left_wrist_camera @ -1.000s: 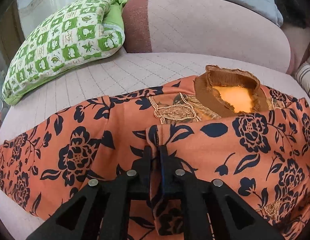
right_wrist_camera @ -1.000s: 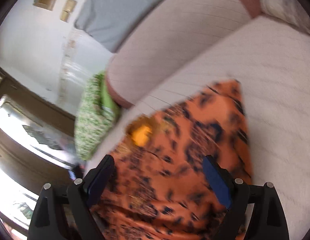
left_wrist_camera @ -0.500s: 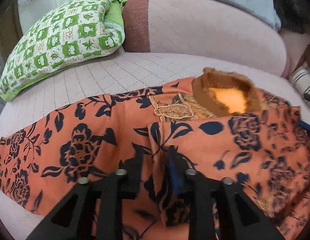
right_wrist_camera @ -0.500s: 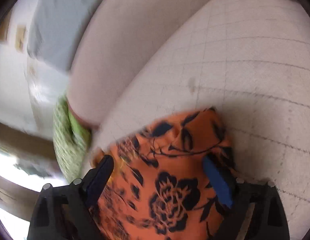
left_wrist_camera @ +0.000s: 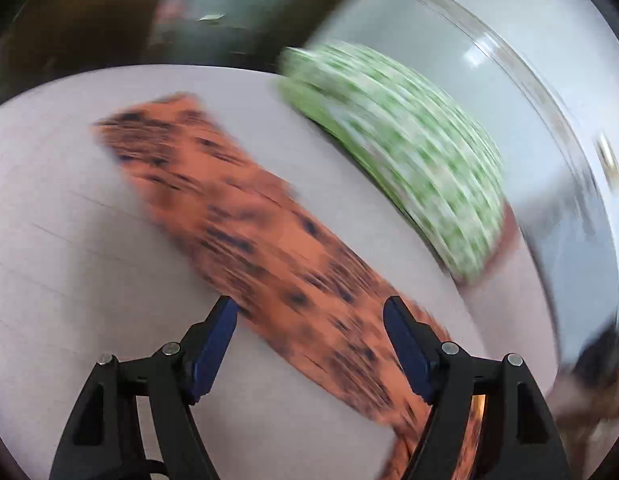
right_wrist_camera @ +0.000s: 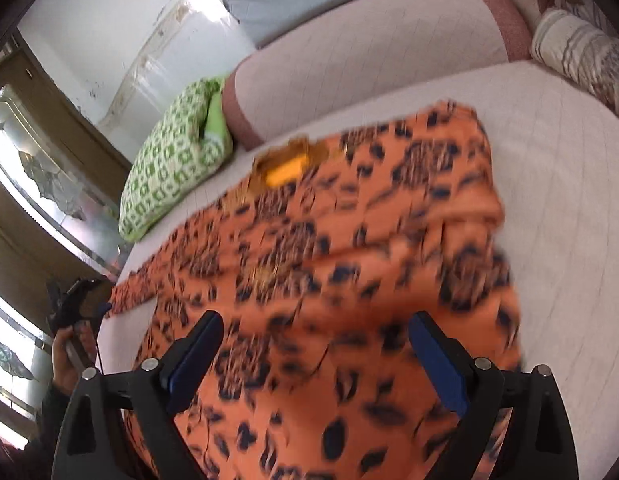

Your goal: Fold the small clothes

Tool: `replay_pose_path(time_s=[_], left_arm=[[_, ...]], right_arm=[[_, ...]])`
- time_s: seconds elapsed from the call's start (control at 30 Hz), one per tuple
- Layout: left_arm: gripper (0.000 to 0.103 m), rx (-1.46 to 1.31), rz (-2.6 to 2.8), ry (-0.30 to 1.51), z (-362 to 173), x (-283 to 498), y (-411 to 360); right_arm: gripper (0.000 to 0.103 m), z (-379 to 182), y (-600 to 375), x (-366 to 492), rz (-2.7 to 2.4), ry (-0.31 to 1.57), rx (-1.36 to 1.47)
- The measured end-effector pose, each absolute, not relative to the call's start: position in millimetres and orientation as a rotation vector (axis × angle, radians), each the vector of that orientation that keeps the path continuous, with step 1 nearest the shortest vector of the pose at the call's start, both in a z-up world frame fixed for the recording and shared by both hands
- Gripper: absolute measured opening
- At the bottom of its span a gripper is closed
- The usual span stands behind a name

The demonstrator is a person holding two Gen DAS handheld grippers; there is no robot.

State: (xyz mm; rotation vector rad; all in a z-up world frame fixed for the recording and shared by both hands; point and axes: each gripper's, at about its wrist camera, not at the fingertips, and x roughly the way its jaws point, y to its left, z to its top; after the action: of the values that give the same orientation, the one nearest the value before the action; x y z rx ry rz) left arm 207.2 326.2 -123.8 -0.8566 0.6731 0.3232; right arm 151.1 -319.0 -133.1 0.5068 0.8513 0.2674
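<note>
Orange floral garment lies flat on the pale quilted bed, its collar toward the upper left of the right wrist frame and its body filling the centre and bottom. One sleeve is stretched out loose: in the left wrist frame it runs as a long band from the upper left down to the lower right, passing between and under the left claw's two blue pads. So the sleeve's long axis lies slantwise across that claw's opening, with the cuff end farthest away, at the upper left. The left claw has just been opening and now stands spread, with the sleeve below the gap but not pinched. It is the nearer one to this sleeve; the frame is heavily blurred, so contact cannot be judged.

The right claw is also spread wide, hovering over the garment's body and gripping nothing. I judge the sleeve to be the next part to fold in over the body.

Beside the sleeve a green checked pillow rests close to its upper edge, apart from it. At the left edge of the right wrist frame a hand holds the other tool.
</note>
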Motion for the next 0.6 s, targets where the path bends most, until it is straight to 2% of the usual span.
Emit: replay_pose_path(time_s=[0.2,0.43,0.47,0.5,0.53,0.6], left_arm=[[0.076,-1.041,0.384,0.682,-159,213,405],[0.075,-1.125,0.443,0.607,-162,223,426],[0.066,-1.124,0.464,0.618,-162,226,427],[0.052,-1.11,0.503,0.65,-161,231,428],[0.003,-1.091,0.535,0.693,-161,236,431],[0.004,-1.107,0.555,0.741,-167,242,436]], right_arm=[[0.095,-136,-309,137,0.226,0.852,0.536],[0.095,-131,-311,136,0.178,0.851,0.537],[0.095,-131,-311,136,0.173,0.85,0.535],[0.095,-131,-312,136,0.169,0.846,0.536],[0.095,-131,-314,135,0.165,0.841,0.542],[0.095,-134,-318,133,0.155,0.836,0.553]])
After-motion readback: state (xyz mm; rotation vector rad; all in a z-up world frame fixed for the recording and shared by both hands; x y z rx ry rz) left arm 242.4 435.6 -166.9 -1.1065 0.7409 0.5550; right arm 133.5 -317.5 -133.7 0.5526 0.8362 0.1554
